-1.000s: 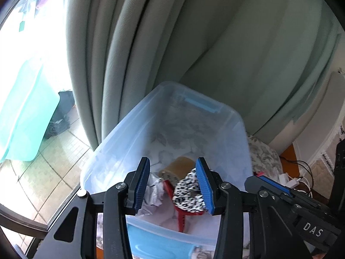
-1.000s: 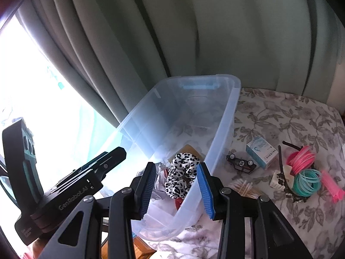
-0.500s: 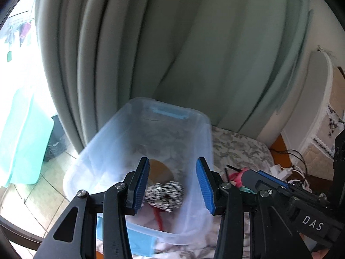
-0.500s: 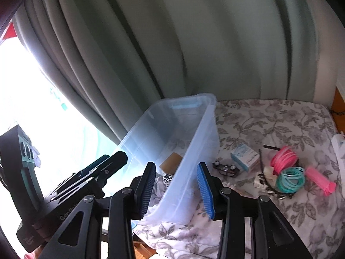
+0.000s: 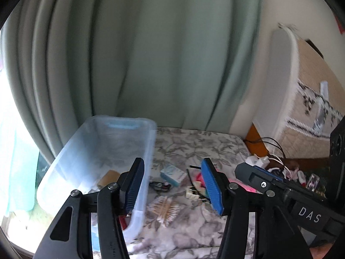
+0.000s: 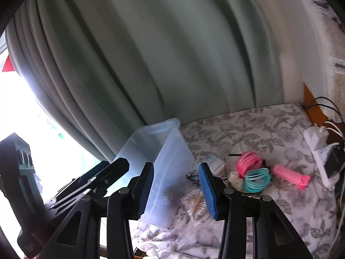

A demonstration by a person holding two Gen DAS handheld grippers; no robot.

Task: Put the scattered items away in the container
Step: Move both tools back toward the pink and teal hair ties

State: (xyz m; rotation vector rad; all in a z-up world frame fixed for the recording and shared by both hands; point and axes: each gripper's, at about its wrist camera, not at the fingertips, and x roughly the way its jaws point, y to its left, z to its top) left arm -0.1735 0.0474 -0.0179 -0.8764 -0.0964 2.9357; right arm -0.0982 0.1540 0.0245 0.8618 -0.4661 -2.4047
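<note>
Between the left gripper's (image 5: 172, 185) blue fingers (image 5: 210, 185): nothing held, jaws partly apart and opening. Same for the right gripper (image 6: 177, 191): fingers (image 6: 207, 191) empty, partly apart, opening.

Landmark = clear plastic container (image 5: 69, 161), sitting on the floral bedspread (image 5: 194, 142) against the green curtain (image 5: 151, 54).
- Inside the container: brown cardboard piece (image 5: 108, 176) on the bottom; other contents blurred, can't tell what.
- Just right of the container: small teal-and-white box (image 5: 172, 174) and a small dark item (image 5: 159, 186), can't tell what.
- In front of those, near the container's right wall: pile of cotton swabs (image 5: 165, 209).
- Further right of the container: pink bands (image 6: 248, 161), teal bands (image 6: 257, 179) touching them, pink clip (image 6: 290, 176) beyond.
- Well right of the container, at the bed edge: white power strip (image 6: 317, 146) with cables.

Both grippers hang above the bedspread, near the container's right wall, touching nothing.
</note>
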